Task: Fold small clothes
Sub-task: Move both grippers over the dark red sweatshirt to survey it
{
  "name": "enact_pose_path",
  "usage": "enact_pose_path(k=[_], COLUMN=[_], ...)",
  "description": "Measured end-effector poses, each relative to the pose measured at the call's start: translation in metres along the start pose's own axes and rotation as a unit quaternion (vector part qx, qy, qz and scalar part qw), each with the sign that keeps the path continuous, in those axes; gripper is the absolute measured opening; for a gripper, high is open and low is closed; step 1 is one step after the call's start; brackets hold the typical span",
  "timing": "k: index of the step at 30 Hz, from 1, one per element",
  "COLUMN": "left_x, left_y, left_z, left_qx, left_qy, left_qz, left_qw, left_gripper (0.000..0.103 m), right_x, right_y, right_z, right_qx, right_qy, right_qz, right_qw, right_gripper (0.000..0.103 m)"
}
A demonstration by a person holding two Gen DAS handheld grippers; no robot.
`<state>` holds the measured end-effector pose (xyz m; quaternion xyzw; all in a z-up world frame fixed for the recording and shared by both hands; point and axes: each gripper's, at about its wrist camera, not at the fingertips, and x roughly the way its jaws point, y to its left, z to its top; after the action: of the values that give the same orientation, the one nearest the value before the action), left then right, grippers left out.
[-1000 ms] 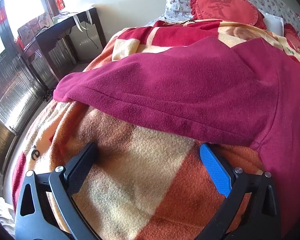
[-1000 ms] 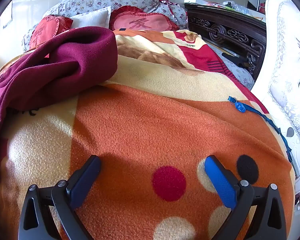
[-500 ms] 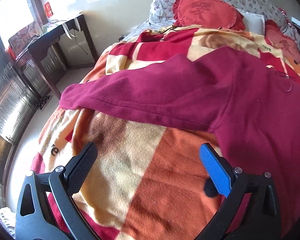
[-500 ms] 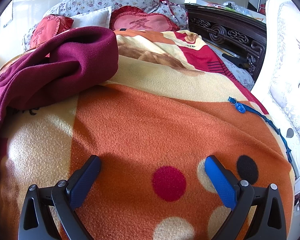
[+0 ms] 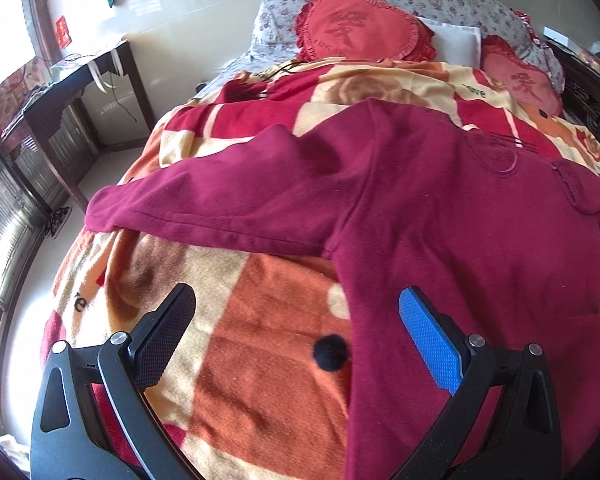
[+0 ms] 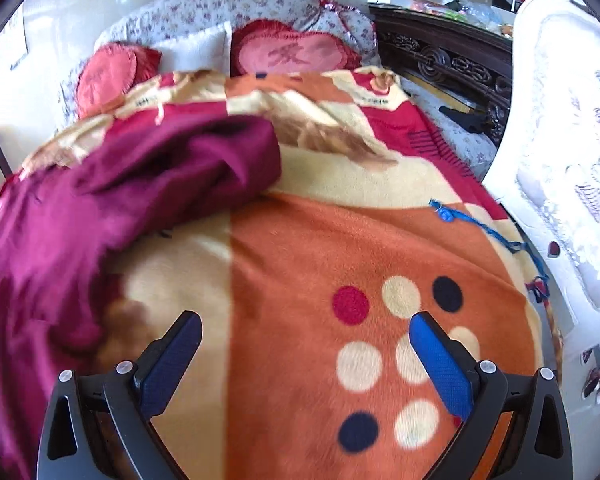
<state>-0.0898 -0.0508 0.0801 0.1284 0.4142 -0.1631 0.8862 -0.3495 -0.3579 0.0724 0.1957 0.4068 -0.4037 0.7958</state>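
A maroon long-sleeved top (image 5: 440, 216) lies spread on the patterned blanket (image 5: 260, 360). One sleeve stretches to the left in the left wrist view. My left gripper (image 5: 296, 312) is open and empty above the blanket, its blue-padded finger over the top's side edge. In the right wrist view the top (image 6: 112, 200) lies bunched at the left, its other sleeve rumpled. My right gripper (image 6: 306, 336) is open and empty over the orange, dotted part of the blanket (image 6: 360, 280), to the right of the top.
Red heart cushions (image 5: 360, 32) and floral pillows (image 6: 220, 12) lie at the head of the bed. A dark desk (image 5: 52, 112) stands left of the bed. A carved dark headboard (image 6: 452, 64) and a white upholstered chair (image 6: 572, 160) stand at the right.
My left gripper has pulled back and risen, so more of the top shows. My right gripper has also pulled back and up; more blanket dots are in view. Both stay open.
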Motion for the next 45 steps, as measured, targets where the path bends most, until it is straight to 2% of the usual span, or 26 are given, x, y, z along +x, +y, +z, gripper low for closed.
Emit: enact_pose_path(k=[3, 7, 12, 20, 27, 45], left_x=[-0.005, -0.012, -0.013, -0.010, 0.006, 0.031], left_y=[-0.010, -0.022, -0.027, -0.036, -0.029, -0.007], left_z=[0.001, 0.003, 0.008, 0.012, 0.018, 0.027], left_qx=[0.009, 0.021, 0.026, 0.039, 0.019, -0.014], left_qy=[-0.002, -0.007, -0.009, -0.013, 0.000, 0.012], left_qz=[-0.010, -0.019, -0.027, -0.023, -0.026, -0.017], left_qw=[0.9999, 0.9996, 0.9993, 0.9989, 0.9995, 0.9997], left_gripper=[0.102, 0.102, 0.102, 0.102, 0.102, 0.102], right_x=[-0.021, -0.048, -0.061, -0.052, -0.038, -0.014], right_y=[0.014, 0.040, 0.085, 0.152, 0.195, 0.242], right_z=[0.006, 0.013, 0.022, 0.034, 0.040, 0.037], right_qx=[-0.006, -0.011, -0.039, -0.068, -0.101, -0.135], right_qy=[0.008, 0.007, -0.005, -0.006, -0.003, 0.007], right_qz=[0.007, 0.043, 0.064, 0.094, 0.111, 0.131], right_qw=[1.000, 0.999, 0.997, 0.993, 0.989, 0.982], right_gripper=[0.103, 0.103, 0.103, 0.103, 0.103, 0.103])
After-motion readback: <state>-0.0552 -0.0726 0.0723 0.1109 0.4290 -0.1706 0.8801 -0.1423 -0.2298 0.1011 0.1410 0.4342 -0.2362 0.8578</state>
